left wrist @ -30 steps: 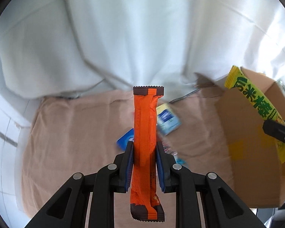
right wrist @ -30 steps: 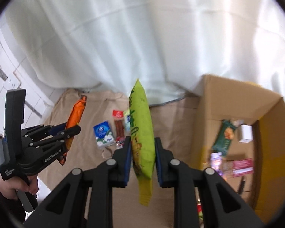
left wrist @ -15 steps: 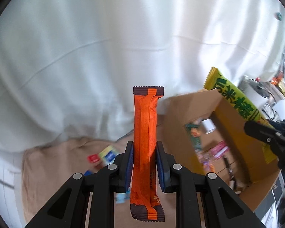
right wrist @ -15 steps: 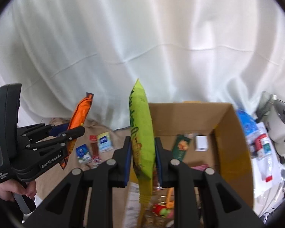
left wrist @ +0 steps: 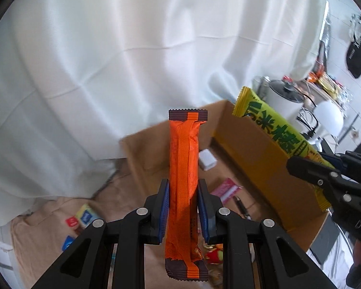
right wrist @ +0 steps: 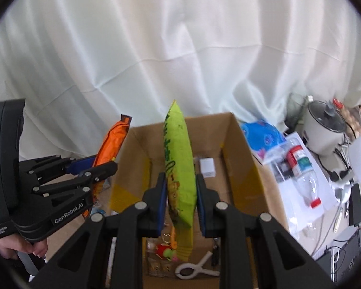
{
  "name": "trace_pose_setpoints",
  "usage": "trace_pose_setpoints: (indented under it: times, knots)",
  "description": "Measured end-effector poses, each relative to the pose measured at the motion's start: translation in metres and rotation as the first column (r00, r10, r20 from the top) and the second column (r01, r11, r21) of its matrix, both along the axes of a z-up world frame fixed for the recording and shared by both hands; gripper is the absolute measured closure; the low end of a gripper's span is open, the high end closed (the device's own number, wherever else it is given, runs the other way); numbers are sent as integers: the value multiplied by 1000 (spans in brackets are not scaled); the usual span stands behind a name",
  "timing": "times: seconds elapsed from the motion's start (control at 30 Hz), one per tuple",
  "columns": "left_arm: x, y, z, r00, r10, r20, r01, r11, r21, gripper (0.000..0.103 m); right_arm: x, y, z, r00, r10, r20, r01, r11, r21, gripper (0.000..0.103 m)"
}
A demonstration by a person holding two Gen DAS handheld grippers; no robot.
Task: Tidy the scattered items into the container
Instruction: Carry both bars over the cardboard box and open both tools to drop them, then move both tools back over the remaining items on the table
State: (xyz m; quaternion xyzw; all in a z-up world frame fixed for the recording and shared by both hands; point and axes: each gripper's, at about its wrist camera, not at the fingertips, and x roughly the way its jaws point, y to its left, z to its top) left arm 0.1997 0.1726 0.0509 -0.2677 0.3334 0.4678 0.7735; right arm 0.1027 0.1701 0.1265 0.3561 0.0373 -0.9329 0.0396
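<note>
Hovering over cardboard box (right wrist: 238,144): left gripper (left wrist: 183,207) clamping orange bar (left wrist: 184,168), right gripper (right wrist: 181,200) green packet (right wrist: 179,168).

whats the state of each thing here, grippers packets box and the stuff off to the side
left gripper: shut on the orange packet
orange packet: held upright, off the surface
right gripper: shut on the green packet
green packet: held upright over the box
cardboard box: open, items already inside
white clip: lying in the box
clear bottle: on its side, outside the box
rice cooker: lid on
</note>
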Motion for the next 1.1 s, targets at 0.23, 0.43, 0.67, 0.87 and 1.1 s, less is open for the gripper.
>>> trace_pose_setpoints:
  times: [0.23,0.43,0.67,0.87,1.1]
  knots:
    - [34,-10,-9,998,-61,-1,61,998,-31,80,11,27,-16,997,-55,51,55,998,4,77]
    - [47,-15,-14,997,-78,-10,78,996,-39,80,17,39,-23,995,-78,64,78,997,3,77]
    - [50,-11,-17,998,-64,-15,63,996,-57,80,17,39,-24,994,-90,69,88,996,32,71]
    - [49,-6,-27,999,-43,-21,41,994,-103,68,19,41,-24,991,-118,60,116,993,40,18]
    - [40,-3,-30,1000,-6,-7,5,994,-112,0,22,42,-26,989,-136,66,133,990,38,16]
